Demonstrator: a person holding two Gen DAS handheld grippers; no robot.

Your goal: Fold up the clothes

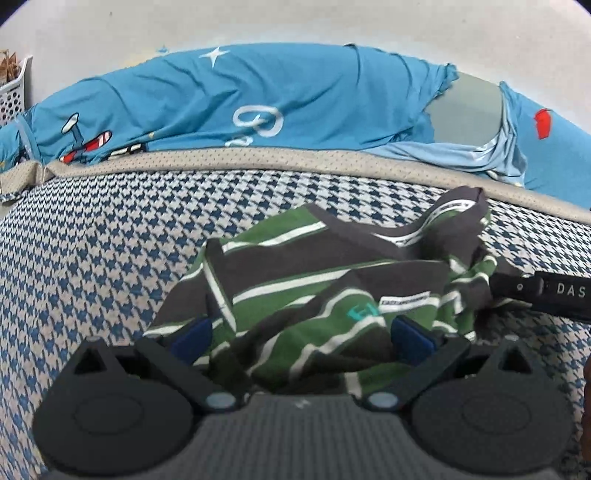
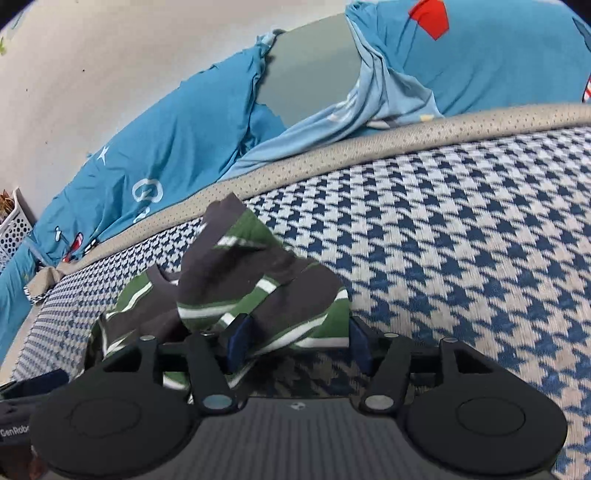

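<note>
Lying crumpled on bed [image 1: 92, 240], striped shirt [image 1: 314, 280], left gripper [image 1: 299, 336] fingers open around it, right gripper [image 2: 299, 339] fingers parted, shirt edge between.

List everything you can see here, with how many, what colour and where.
striped garment: one, green, grey and white, crumpled on the bedcover
bedcover: one, blue-and-white houndstooth, beige trim, underneath
blue fabric: light blue, printed, bunched behind the trim
basket: one, white, perforated, far left by the wall
wall: off-white, behind
left tongs: black, blue pads, open around the garment
right tongs: black, blue pads, open, garment between
</note>
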